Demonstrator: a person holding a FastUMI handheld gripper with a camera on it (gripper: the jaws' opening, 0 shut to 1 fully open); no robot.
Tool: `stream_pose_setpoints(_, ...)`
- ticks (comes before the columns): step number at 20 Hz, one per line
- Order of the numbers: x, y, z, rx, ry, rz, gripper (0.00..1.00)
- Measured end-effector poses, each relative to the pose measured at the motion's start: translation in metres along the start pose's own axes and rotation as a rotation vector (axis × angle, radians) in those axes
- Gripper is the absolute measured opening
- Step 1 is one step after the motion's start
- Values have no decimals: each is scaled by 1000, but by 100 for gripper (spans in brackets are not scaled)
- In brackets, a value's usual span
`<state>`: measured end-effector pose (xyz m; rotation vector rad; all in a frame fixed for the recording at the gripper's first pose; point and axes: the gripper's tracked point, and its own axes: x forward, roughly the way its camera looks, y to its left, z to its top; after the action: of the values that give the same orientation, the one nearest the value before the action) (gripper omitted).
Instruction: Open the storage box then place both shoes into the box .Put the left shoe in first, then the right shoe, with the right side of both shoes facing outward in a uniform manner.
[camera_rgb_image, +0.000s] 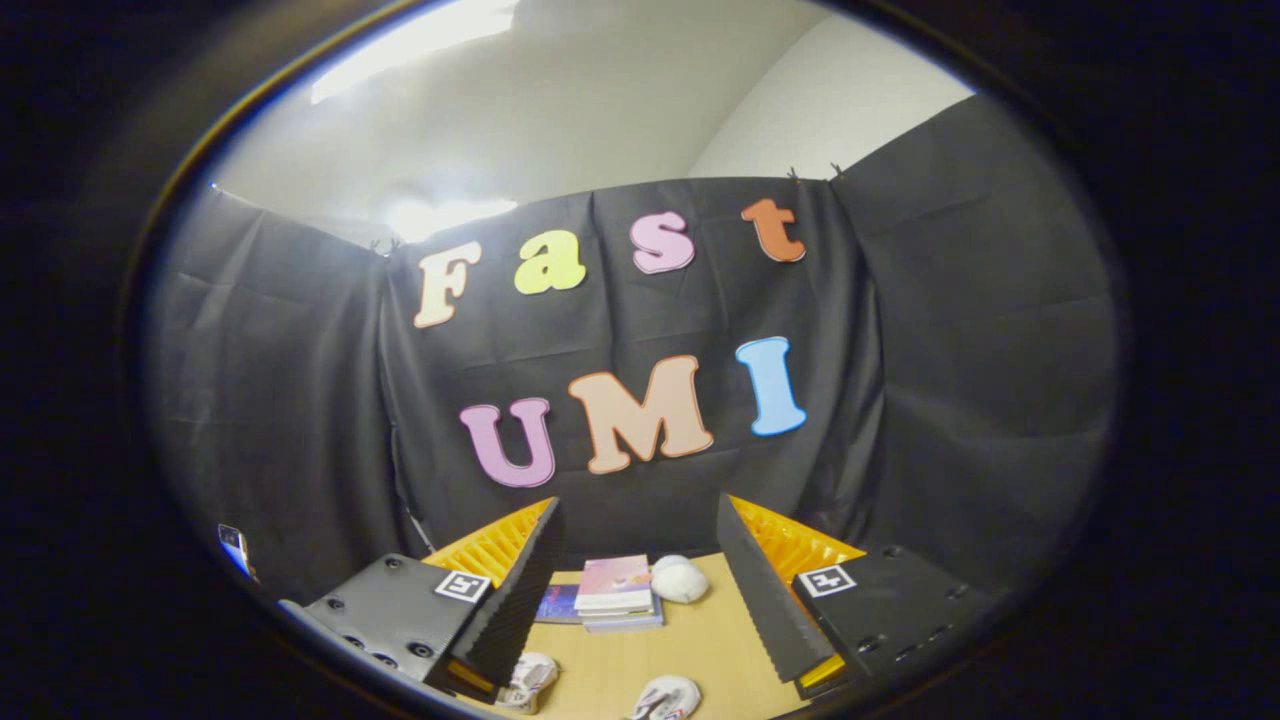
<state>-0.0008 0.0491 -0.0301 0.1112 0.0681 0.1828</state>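
We are holding the tool (640, 600) wide open, gripping nothing. Between its fingers, two white shoes (527, 680) (668, 697) are lying near the bench's (700, 640) near edge, their direction unclear. Beyond, stacked books (615, 592), labels unreadable, are sitting beside a white ball (681, 580).

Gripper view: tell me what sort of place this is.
Probably a recording booth set up indoors: black cloth hangs as walls around a wooden table holding a stack of books, a white ball and two shoes. The gripper is open, empty.
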Motion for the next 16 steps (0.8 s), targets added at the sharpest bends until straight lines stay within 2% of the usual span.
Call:
stream_pose_setpoints(9, 15, 93, -82, 244, 126, 203, 96)
stream_pose_setpoints(16, 19, 171, -179, 488, 345, 324, 96)
